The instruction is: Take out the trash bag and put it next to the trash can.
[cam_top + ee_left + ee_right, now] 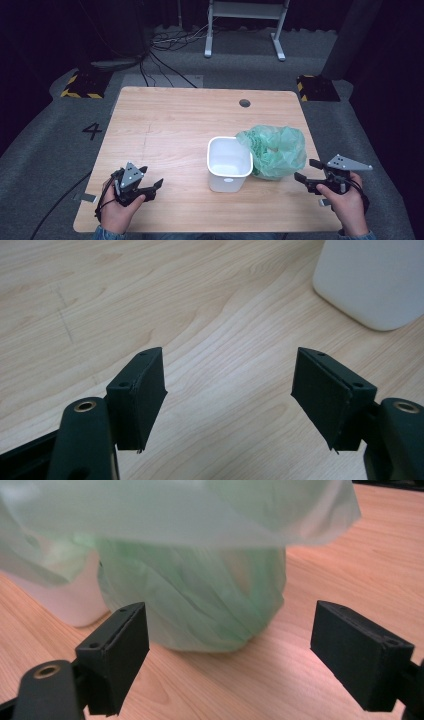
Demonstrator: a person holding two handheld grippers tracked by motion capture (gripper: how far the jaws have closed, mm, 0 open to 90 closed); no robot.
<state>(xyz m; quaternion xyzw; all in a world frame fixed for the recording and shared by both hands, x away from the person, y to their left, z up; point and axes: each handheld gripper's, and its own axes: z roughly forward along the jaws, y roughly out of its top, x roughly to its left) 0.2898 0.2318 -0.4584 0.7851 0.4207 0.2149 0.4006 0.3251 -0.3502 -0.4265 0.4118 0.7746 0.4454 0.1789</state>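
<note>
A white plastic bin (229,163) stands upright and empty on the wooden table (170,120), right of centre. Against its right side sits a crumpled green plastic bag (274,150), puffed up and open at the top. My right gripper (306,171) is held low at the table's right edge, open, pointing left at the bag (210,595), nothing between its jaws. The bin's side (65,600) peeks out behind the bag. My left gripper (153,190) rests near the front left of the table, open and empty, aimed toward the bin (372,280).
A round cable hole (244,103) lies near the table's far edge. Beyond the table are floor cables (165,42), a white frame's legs (245,30) and yellow-black striped blocks (82,85). Bare wood spreads across the left and far parts of the table.
</note>
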